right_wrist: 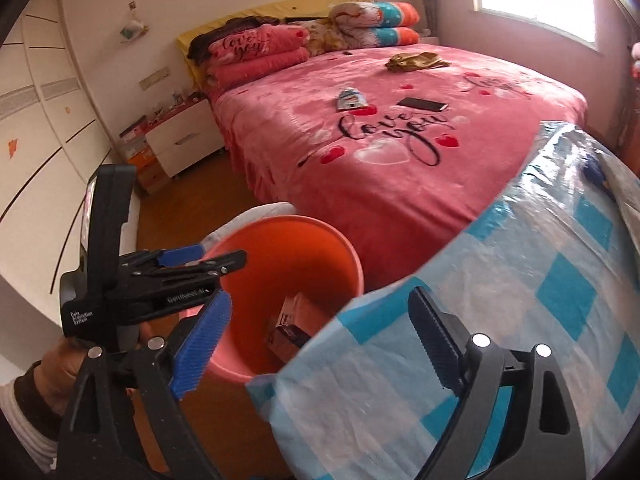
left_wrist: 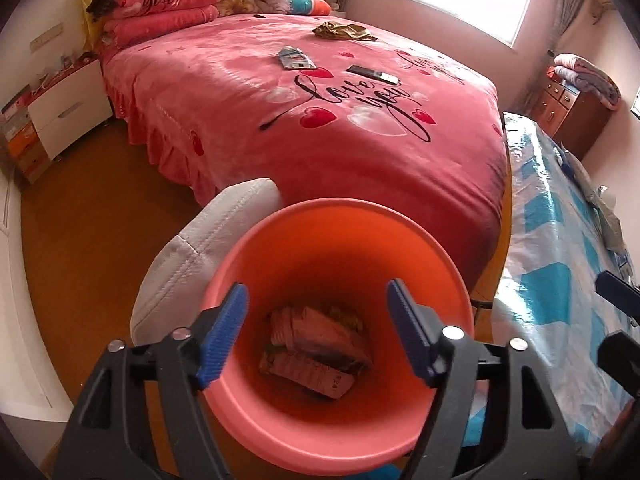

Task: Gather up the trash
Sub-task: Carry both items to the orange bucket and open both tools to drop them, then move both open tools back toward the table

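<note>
Bedroom: pink bed (left_wrist: 304,128) carries wrappers (left_wrist: 296,58) mid-bed. Orange bin (left_wrist: 340,240) at its foot corner holds trash. Left gripper (left_wrist: 316,336) over bin, right gripper (right_wrist: 316,340) beside: jaws released, empty

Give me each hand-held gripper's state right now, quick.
Left hand-held gripper: open, empty, above the orange bin.
Right hand-held gripper: open, empty, over the checkered cover.

Orange bin (left_wrist: 344,240), pink heart-patterned bedspread (left_wrist: 240,92), blue-and-white checked cloth (right_wrist: 520,300).
</note>
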`<state>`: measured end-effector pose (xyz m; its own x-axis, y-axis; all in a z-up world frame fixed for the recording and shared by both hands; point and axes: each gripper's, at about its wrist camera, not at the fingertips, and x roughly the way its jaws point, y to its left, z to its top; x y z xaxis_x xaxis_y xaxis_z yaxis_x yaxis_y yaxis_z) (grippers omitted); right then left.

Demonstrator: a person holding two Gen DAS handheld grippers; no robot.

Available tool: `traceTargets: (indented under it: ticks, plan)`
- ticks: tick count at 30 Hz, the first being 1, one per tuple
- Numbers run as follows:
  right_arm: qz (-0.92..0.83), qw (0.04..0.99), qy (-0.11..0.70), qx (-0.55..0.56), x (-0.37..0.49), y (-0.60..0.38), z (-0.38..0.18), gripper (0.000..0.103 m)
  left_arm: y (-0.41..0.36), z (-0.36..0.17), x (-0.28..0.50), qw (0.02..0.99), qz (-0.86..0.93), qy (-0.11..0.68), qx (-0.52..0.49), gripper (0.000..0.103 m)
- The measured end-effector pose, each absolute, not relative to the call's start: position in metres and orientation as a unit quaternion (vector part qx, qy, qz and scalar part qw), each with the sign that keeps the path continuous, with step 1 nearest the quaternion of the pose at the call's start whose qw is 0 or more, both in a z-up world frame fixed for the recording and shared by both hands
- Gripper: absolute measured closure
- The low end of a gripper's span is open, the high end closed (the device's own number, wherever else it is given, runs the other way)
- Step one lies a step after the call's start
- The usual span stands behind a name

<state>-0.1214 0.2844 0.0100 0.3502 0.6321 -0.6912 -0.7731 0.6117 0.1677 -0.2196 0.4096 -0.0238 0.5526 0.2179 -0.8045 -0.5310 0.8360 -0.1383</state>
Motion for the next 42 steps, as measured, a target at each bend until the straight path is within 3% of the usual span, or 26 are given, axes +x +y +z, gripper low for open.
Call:
traceTargets:
  ticks: [42]
  plan:
    - [0.361,0.873,0.328,-0.019,-0.125,0.169,0.019,0.010,0.316,0.027,-0.192,0.901,0.129,0.395,-0.127,0.013]
